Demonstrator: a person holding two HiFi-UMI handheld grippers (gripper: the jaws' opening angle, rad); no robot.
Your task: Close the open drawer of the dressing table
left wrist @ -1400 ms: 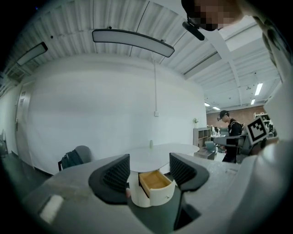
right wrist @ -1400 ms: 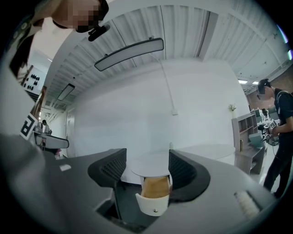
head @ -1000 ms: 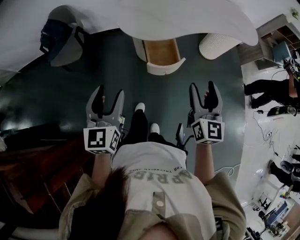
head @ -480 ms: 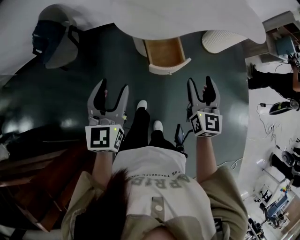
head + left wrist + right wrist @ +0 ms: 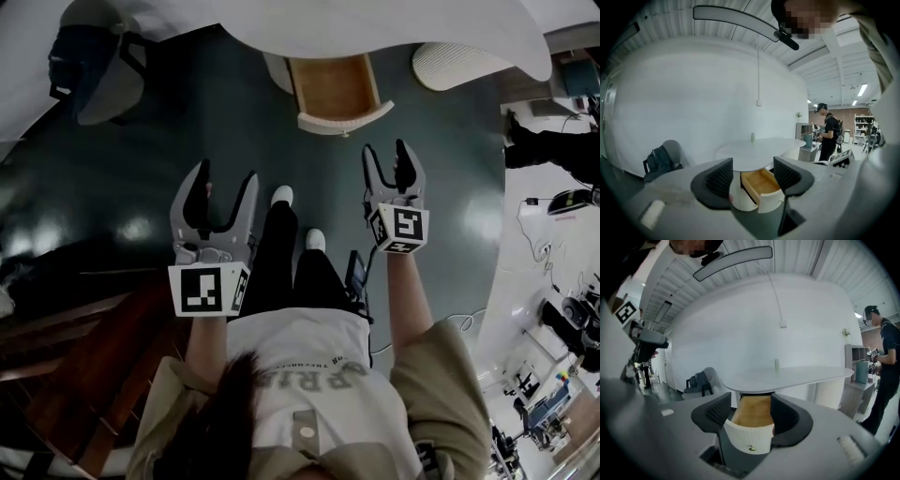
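Drawer (image 5: 336, 89) is out! It hangs open under the white table top (image 5: 394, 28), pale wood showing inside, and its curved ribbed front (image 5: 749, 434) faces this way with a small knob (image 5: 751, 448) low in the middle.

From the head view, the right gripper (image 5: 386, 159) is the nearer claw. It sits just short of the front and a little to its right, with bare dark floor (image 5: 187, 122) between them, no contact. In the right gripper view the drawer is framed squarely in the gap, ahead of the tips. Those jaws have just been closing a touch but stand wide, with nothing gripped between them.

The left gripper (image 5: 225, 183) is farther back and off to the left, well apart from the drawer. Its jaws are spread wide and empty too, and its own view catches the drawer through the gap at an angle, one side wall showing.

The person's white shoes (image 5: 281, 195) stand between the two claws. Out left is a grey chair (image 5: 98, 70) with a dark bag on it. Right of the drawer is a ribbed white pedestal (image 5: 459, 66). A small bottle (image 5: 776, 363) is on the table top, and a person in black (image 5: 553, 150) stands far right.
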